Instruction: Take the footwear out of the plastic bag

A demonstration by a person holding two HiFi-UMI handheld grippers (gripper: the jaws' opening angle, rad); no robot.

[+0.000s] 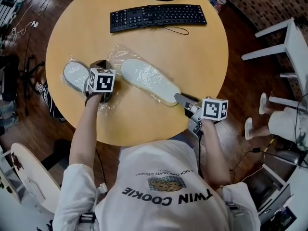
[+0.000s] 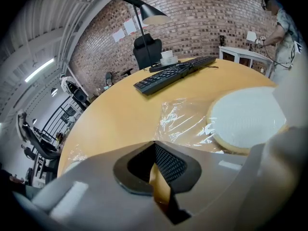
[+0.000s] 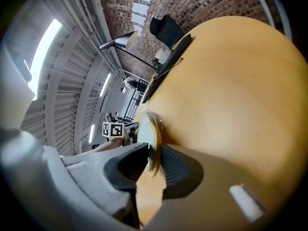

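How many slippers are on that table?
2. The left slipper lies near the table's left edge; the middle slipper lies centrally, its end pinched by the right gripper. None seems hidden.

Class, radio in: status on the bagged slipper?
Left claw shut at plastic bag edge. Right claw shut on slipper, mostly bagged. Second slipper beside left claw, not blocking.

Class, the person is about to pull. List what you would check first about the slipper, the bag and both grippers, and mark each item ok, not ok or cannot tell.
1. Right gripper clamped on the slipper edge: ok.
2. Left gripper jaws shut: ok.
3. Plastic bag film pinched between the left jaws: cannot tell.
4. Slipper free of the bag: not ok, film covers most of it.
5. Second slipper out of the way: ok, it lies left of the left gripper.
6. Keyboard apart from the bag: ok.
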